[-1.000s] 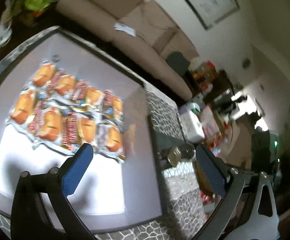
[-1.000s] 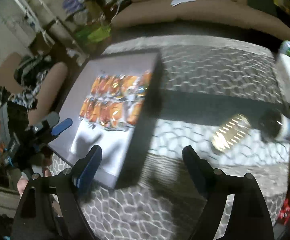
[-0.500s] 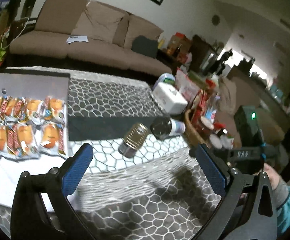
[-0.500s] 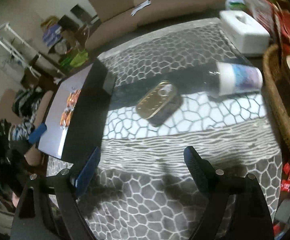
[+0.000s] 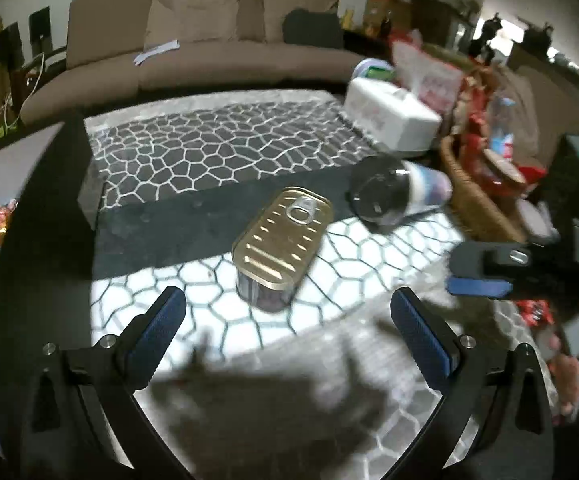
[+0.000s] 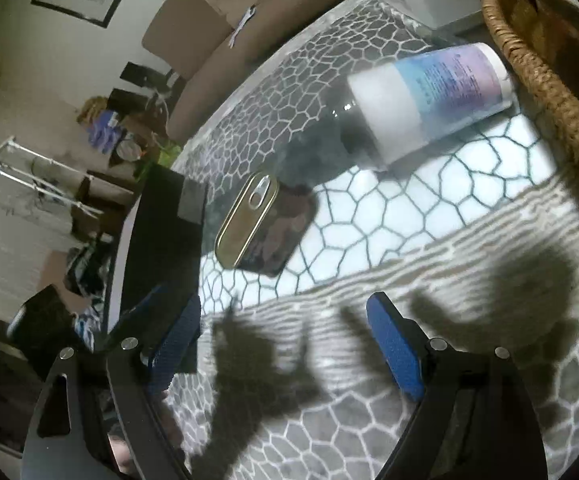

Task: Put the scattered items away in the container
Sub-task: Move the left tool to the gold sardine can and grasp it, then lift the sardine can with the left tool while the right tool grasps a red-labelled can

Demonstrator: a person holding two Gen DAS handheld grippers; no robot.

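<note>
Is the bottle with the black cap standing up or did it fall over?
Fallen over. The bottle lies on its side on the patterned tablecloth, black cap pointing toward the gold tin, its other end near the wicker basket.

A glossy gold metal tin [image 5: 283,240] with a ribbed lid lies on a matt grey patterned cloth [image 5: 217,148]. Just beside the tin lies a smooth plastic bottle [image 6: 429,100] with a paper-like label, near a rough woven wicker basket [image 6: 549,84]. The gripper pads [image 5: 161,332] look like textured blue rubber.
</note>
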